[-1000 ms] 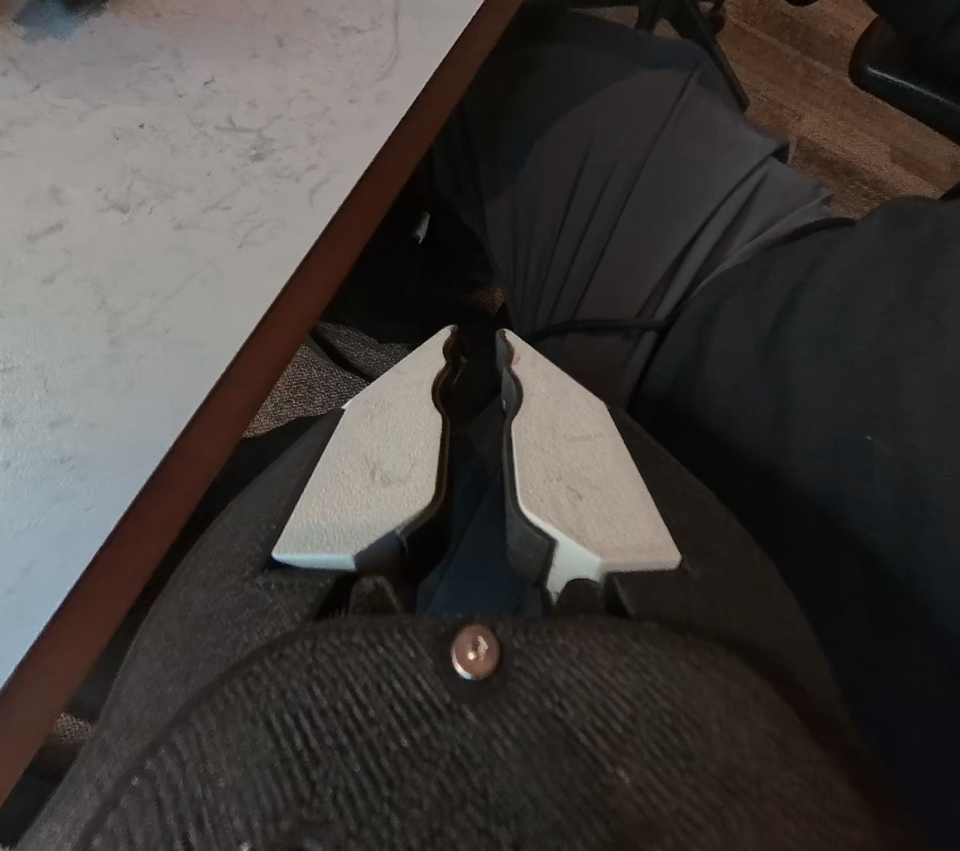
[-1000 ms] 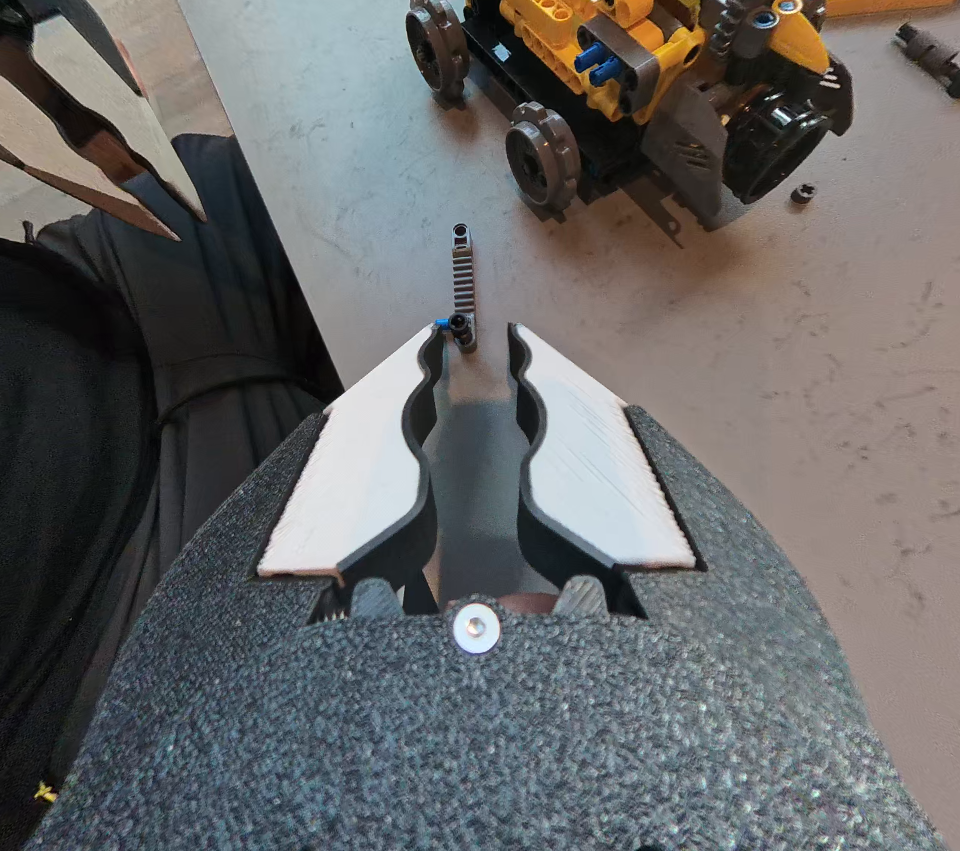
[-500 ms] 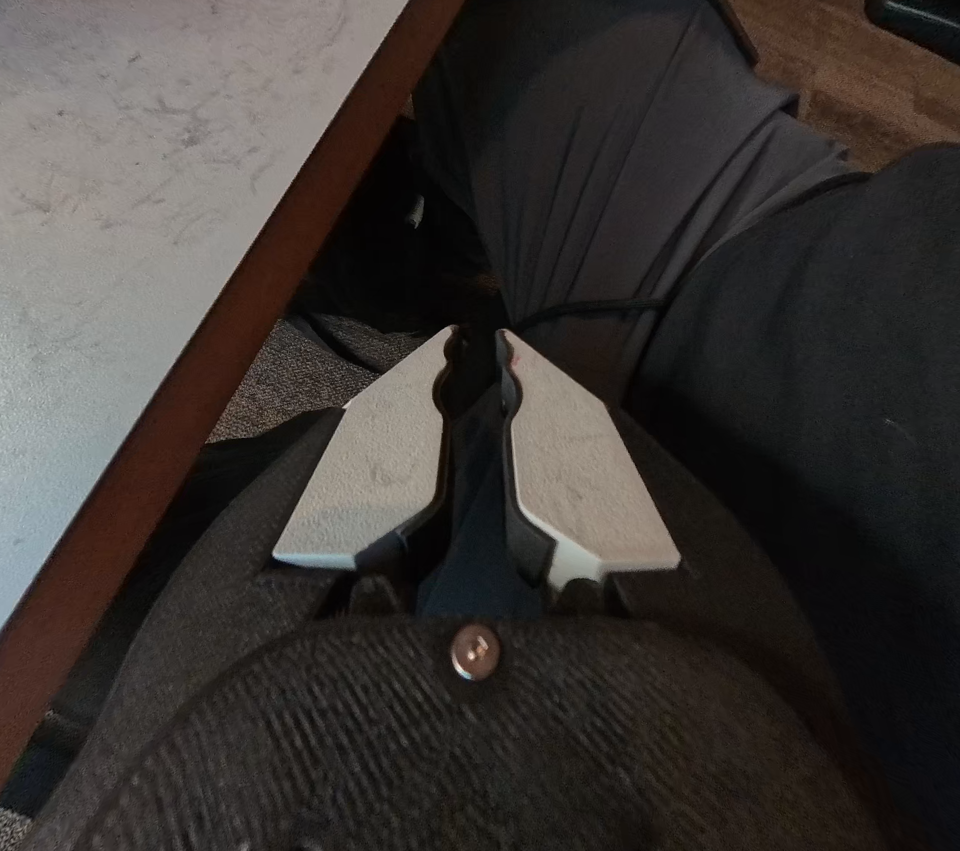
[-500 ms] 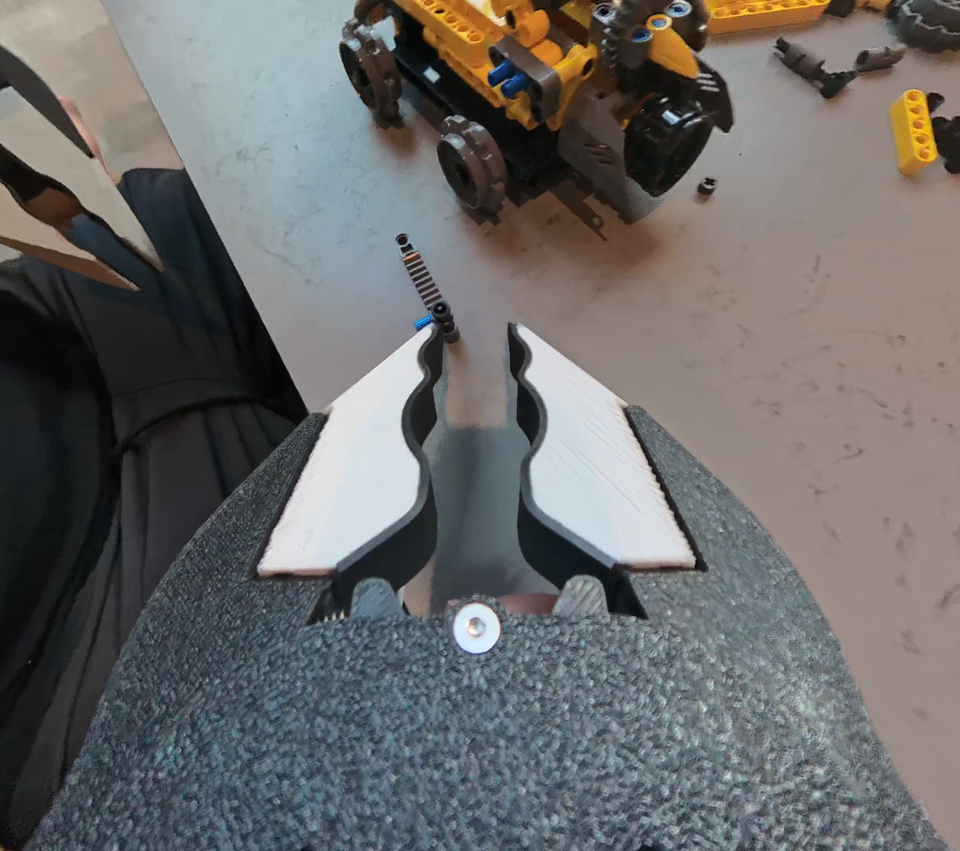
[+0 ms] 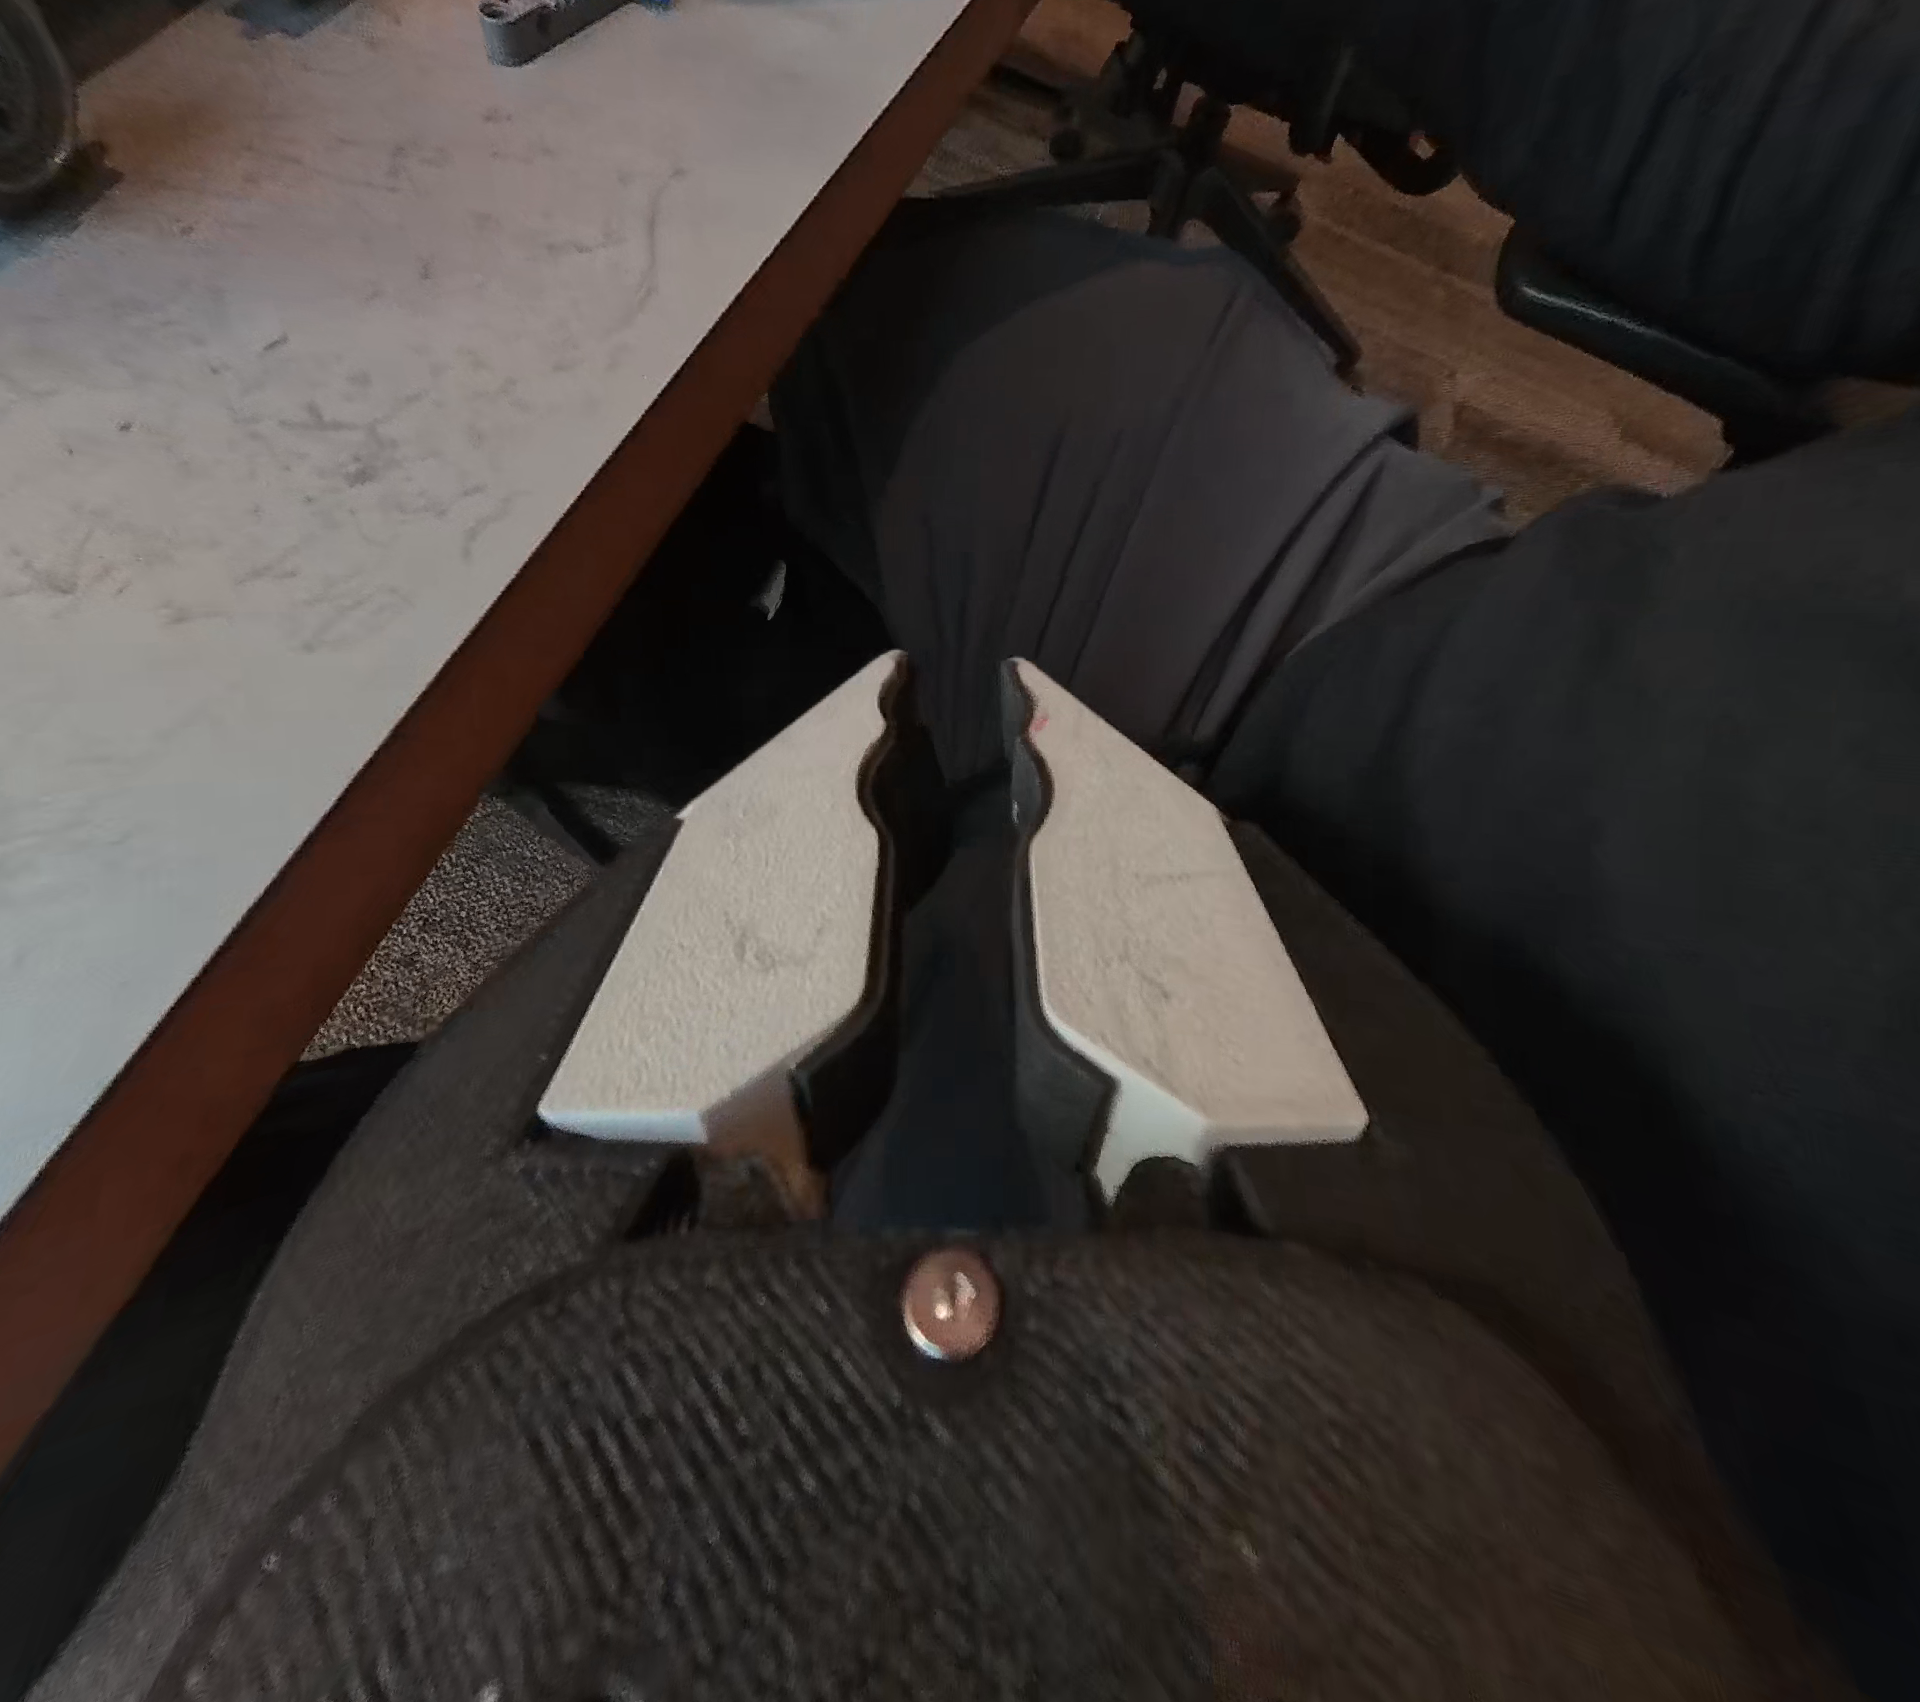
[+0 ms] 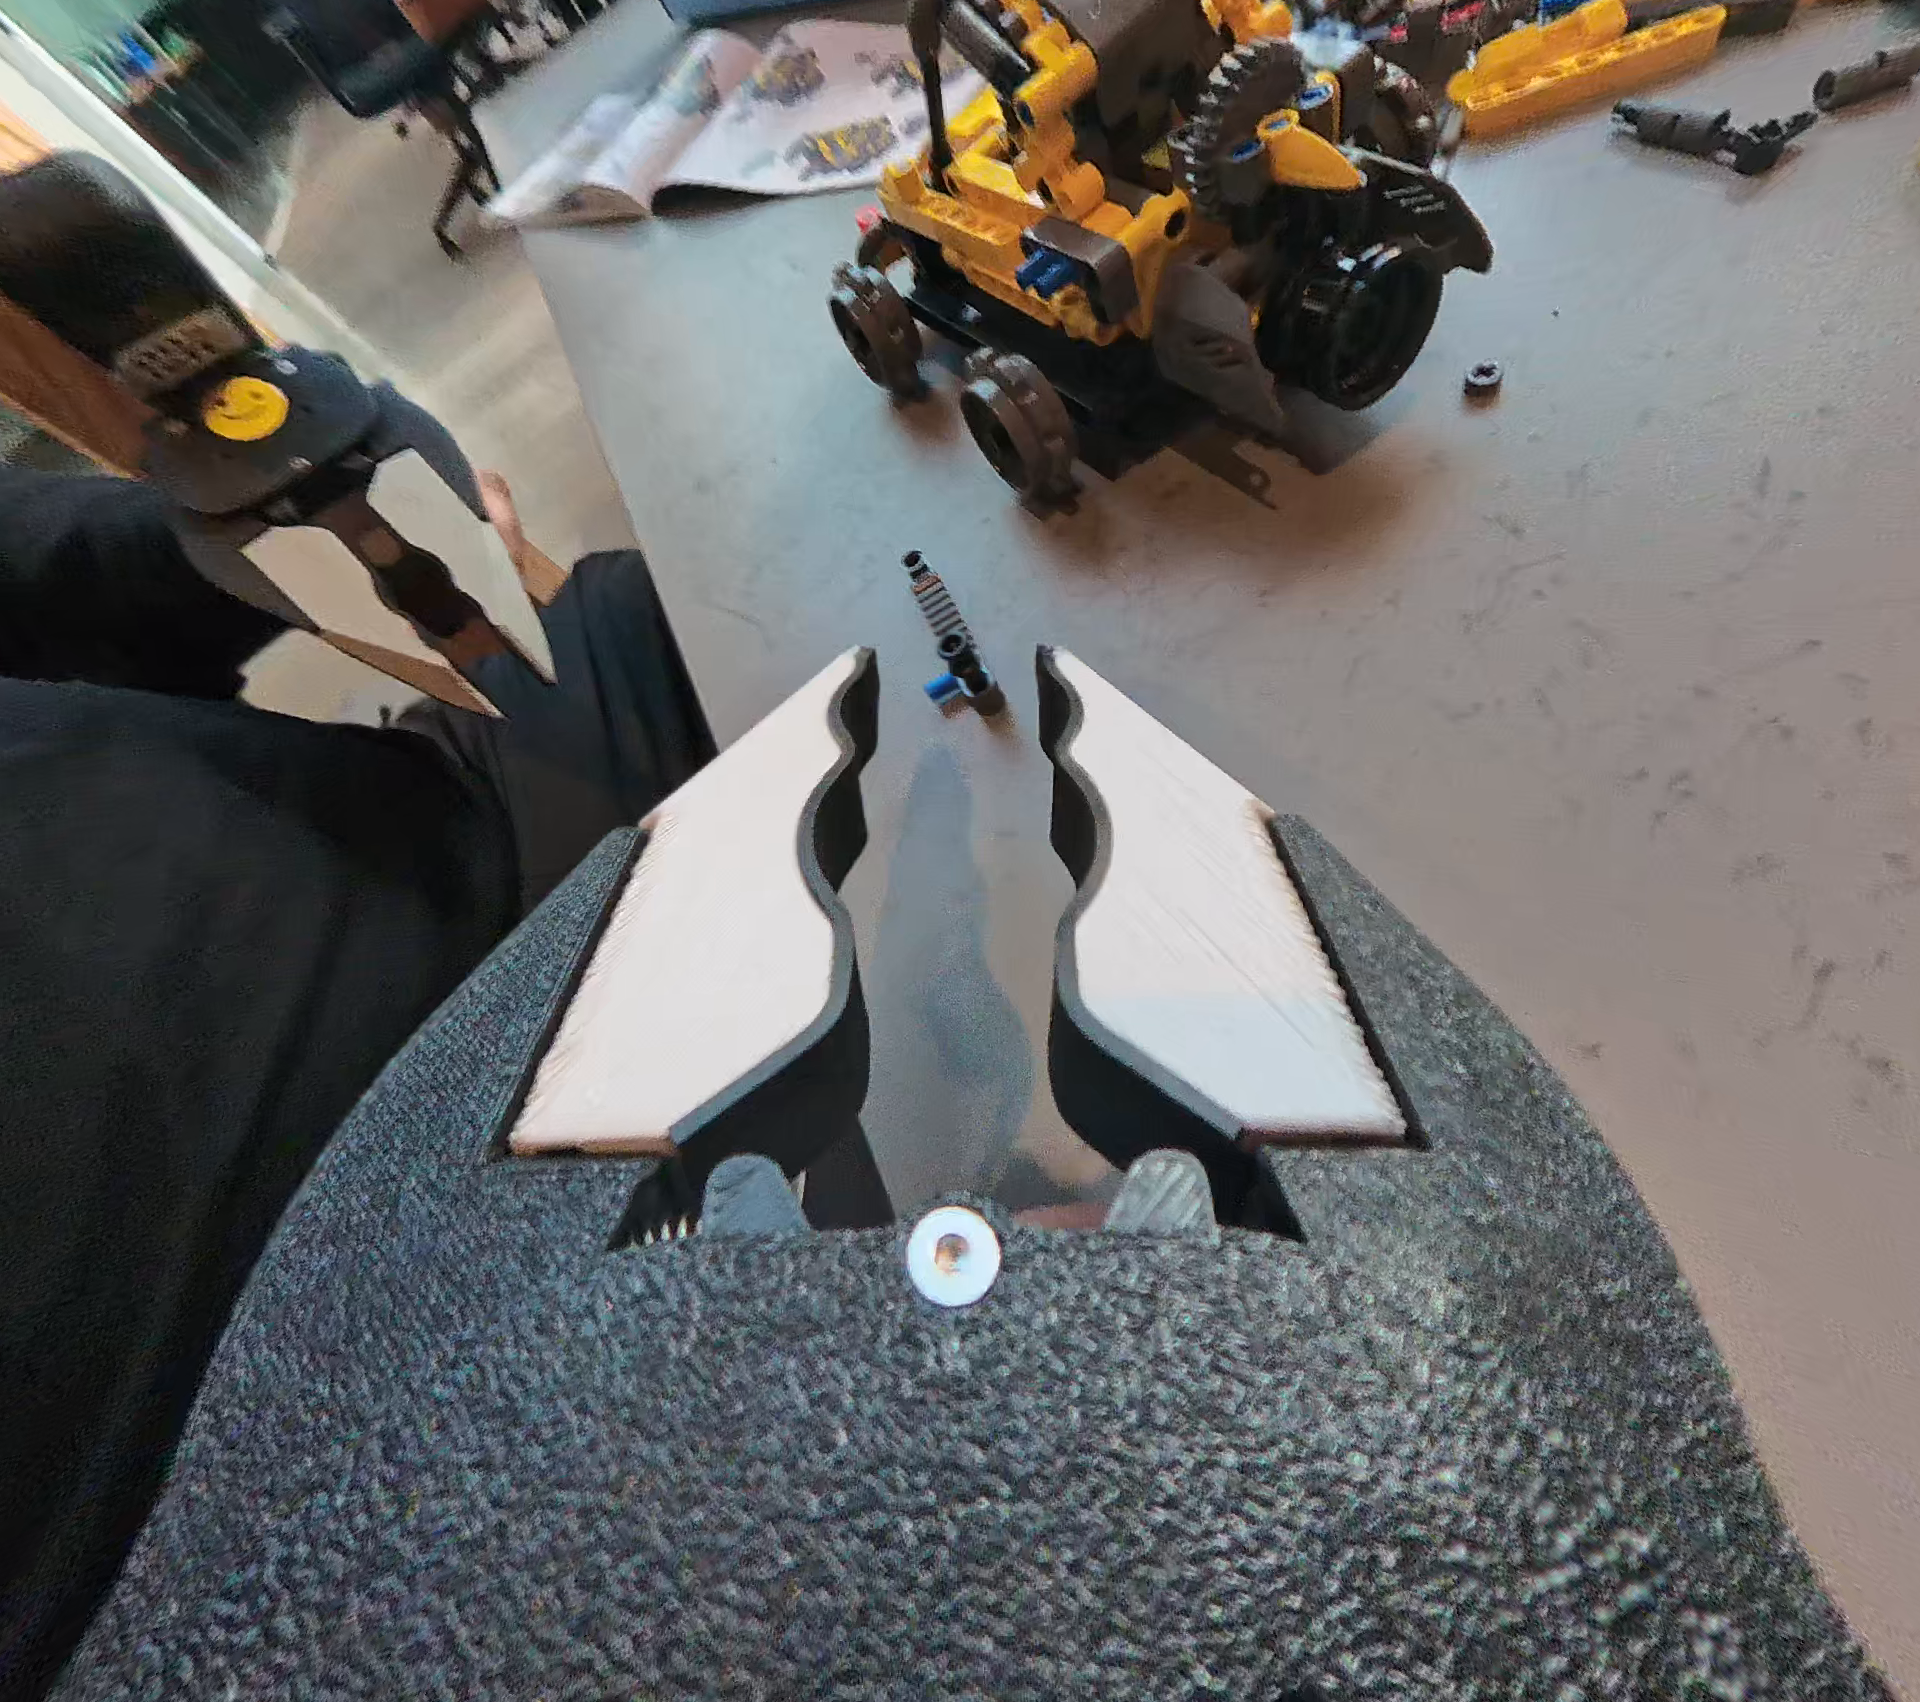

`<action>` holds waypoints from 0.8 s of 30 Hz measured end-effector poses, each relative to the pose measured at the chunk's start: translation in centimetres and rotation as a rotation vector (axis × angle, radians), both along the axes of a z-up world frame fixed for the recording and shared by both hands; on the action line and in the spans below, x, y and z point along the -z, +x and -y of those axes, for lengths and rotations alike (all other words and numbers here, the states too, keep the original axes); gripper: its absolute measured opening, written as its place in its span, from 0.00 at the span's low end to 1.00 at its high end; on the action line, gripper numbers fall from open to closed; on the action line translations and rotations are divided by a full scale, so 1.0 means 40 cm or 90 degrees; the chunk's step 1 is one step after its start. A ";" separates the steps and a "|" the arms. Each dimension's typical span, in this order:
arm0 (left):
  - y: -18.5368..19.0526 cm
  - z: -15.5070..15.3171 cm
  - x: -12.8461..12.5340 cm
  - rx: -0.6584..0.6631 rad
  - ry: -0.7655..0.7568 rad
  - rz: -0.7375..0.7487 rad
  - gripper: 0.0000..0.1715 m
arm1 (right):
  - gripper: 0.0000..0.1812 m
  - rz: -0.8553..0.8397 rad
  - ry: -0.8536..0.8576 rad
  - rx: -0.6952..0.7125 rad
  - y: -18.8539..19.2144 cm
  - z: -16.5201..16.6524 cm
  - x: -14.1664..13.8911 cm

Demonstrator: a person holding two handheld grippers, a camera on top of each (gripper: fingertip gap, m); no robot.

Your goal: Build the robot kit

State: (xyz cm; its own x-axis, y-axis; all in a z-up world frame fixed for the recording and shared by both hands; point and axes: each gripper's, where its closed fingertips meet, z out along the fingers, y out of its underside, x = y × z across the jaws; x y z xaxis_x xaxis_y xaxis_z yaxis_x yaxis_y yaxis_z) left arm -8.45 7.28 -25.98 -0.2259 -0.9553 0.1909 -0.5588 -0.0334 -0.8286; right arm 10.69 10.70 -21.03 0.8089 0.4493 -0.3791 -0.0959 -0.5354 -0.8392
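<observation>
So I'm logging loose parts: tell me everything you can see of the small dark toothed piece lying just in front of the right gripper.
The small toothed piece is a short, dark grey plastic bar with a ridged middle, a round hole at its far end and a blue pin sticking out at its near end. It lies flat on the grey table, near the table's edge, short of the yellow vehicle model. Nothing grips it: the right gripper is just short of it, jaws open.

We see a grey, scuffed bench (image 5: 312,405) with a brown edge, tan carpet (image 5: 1455,322) upper right, and a black office chair base (image 5: 1195,166) beyond.
</observation>
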 end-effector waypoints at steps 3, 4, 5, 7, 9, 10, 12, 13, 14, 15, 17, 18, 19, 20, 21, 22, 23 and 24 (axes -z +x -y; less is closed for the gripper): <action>-0.001 -0.011 -0.018 -0.018 0.015 0.020 0.09 | 0.14 -0.028 0.064 0.008 0.005 0.010 -0.036; -0.003 -0.016 -0.027 -0.024 0.019 0.029 0.10 | 0.14 -0.038 0.072 0.011 0.008 0.010 -0.044; -0.006 -0.023 -0.035 -0.034 0.023 0.037 0.10 | 0.15 -0.052 0.071 0.013 0.011 0.007 -0.049; -0.017 -0.044 -0.054 -0.061 0.017 0.054 0.12 | 0.17 -0.095 0.055 0.011 0.010 -0.002 -0.053; -0.034 -0.059 -0.071 -0.075 -0.013 0.066 0.13 | 0.19 -0.132 0.032 -0.007 -0.004 -0.011 -0.053; -0.042 -0.066 -0.078 -0.079 -0.025 0.073 0.13 | 0.20 -0.140 0.023 -0.022 -0.016 -0.013 -0.051; -0.052 -0.086 -0.089 -0.087 -0.034 0.085 0.13 | 0.21 -0.146 0.002 -0.054 -0.041 -0.015 -0.044; -0.052 -0.096 -0.095 -0.090 -0.040 0.092 0.14 | 0.21 -0.149 -0.009 -0.068 -0.051 -0.014 -0.040; -0.048 -0.109 -0.101 -0.096 -0.048 0.100 0.15 | 0.21 -0.153 -0.019 -0.081 -0.058 -0.014 -0.037; -0.043 -0.121 -0.109 -0.104 -0.061 0.109 0.16 | 0.21 -0.160 -0.030 -0.088 -0.061 -0.014 -0.034; -0.029 -0.143 -0.133 -0.118 -0.096 0.138 0.16 | 0.22 -0.180 -0.049 -0.093 -0.061 -0.017 -0.032; -0.021 -0.151 -0.148 -0.121 -0.108 0.157 0.16 | 0.24 -0.192 -0.055 -0.097 -0.061 -0.018 -0.034; -0.011 -0.157 -0.160 -0.118 -0.108 0.172 0.15 | 0.25 -0.204 -0.057 -0.103 -0.062 -0.019 -0.037; 0.000 -0.163 -0.167 -0.111 -0.098 0.180 0.15 | 0.25 -0.214 -0.059 -0.109 -0.063 -0.020 -0.040; 0.012 -0.168 -0.172 -0.102 -0.085 0.182 0.15 | 0.26 -0.220 -0.059 -0.116 -0.065 -0.020 -0.044; 0.023 -0.171 -0.178 -0.091 -0.076 0.182 0.15 | 0.26 -0.224 -0.055 -0.122 -0.067 -0.021 -0.048; 0.033 -0.172 -0.185 -0.077 -0.070 0.182 0.16 | 0.26 -0.224 -0.053 -0.127 -0.070 -0.021 -0.050; 0.043 -0.172 -0.194 -0.065 -0.064 0.187 0.16 | 0.26 -0.219 -0.054 -0.131 -0.073 -0.021 -0.048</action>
